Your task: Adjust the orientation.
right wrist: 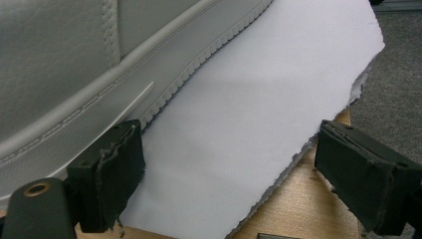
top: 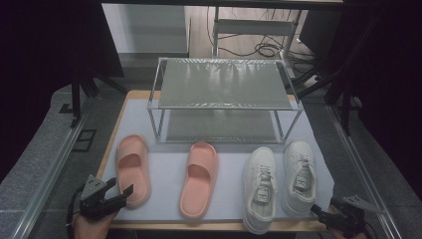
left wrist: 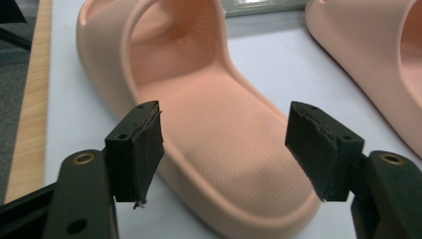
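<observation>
Two pink slides lie on a white mat (top: pixel 229 164), the left slide (top: pixel 133 169) and the right slide (top: pixel 200 179). To their right stand two white sneakers, the inner sneaker (top: pixel 260 186) and the outer sneaker (top: pixel 300 177). My left gripper (top: pixel 123 185) is at the left slide's heel. In the left gripper view that gripper (left wrist: pixel 226 149) is open, its jaws standing on either side of the heel (left wrist: pixel 214 124) without pressing it. My right gripper (top: pixel 318 212) sits at the table's front right corner. It (right wrist: pixel 229 164) is open beside a sneaker's heel (right wrist: pixel 59 64), with only the mat between the jaws.
A two-tier metal rack (top: pixel 224 82) stands behind the shoes at the back of the mat. The mat's torn edge (right wrist: pixel 298 149) ends over the wooden table edge (right wrist: pixel 298 199). Grey carpet and metal rails flank the table.
</observation>
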A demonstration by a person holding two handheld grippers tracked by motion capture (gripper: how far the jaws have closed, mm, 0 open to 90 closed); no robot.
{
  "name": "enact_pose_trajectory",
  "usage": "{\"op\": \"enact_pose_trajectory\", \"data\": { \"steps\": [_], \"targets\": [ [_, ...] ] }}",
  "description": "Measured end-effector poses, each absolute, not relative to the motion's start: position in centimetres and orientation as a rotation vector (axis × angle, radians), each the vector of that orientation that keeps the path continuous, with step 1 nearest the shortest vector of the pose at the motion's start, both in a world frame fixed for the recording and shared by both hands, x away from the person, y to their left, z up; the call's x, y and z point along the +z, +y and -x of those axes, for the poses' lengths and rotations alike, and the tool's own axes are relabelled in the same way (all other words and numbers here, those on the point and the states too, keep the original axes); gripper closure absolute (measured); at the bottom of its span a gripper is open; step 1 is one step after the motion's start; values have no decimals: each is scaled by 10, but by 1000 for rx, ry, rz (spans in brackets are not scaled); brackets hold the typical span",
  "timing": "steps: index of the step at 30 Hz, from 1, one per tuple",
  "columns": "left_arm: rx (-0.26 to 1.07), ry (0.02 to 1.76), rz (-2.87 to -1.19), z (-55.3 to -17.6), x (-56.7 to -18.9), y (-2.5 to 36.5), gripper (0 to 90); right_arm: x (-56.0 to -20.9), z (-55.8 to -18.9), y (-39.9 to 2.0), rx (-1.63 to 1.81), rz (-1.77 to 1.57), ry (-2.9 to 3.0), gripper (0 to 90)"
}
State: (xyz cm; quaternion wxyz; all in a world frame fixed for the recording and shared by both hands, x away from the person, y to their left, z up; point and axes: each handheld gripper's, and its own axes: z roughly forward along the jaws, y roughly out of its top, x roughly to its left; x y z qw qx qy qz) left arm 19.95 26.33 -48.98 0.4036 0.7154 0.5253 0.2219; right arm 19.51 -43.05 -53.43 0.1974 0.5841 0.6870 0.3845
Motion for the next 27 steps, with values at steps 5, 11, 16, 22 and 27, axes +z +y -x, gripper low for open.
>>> {"op": "enact_pose_trajectory", "data": {
  "steps": [5, 11, 16, 22, 27],
  "targets": [
    [559, 1318, -1820, -210, -488, 257, 365, -535, -195, -431, 1085, -1648, 1920, 113],
    [549, 1333, -1833, -231, -484, 250, 425, -536, -196, -431, 1093, -1668, 1912, 108],
    [545, 1355, -1864, -251, -484, 241, 442, -537, -197, -434, 1109, -1695, 1915, 106],
    [547, 1369, -1875, -264, -485, 235, 475, -536, -197, -433, 1104, -1695, 1919, 106],
    [558, 1380, -1888, -276, -483, 231, 518, -536, -197, -434, 1108, -1697, 1919, 104]
  ]
}}
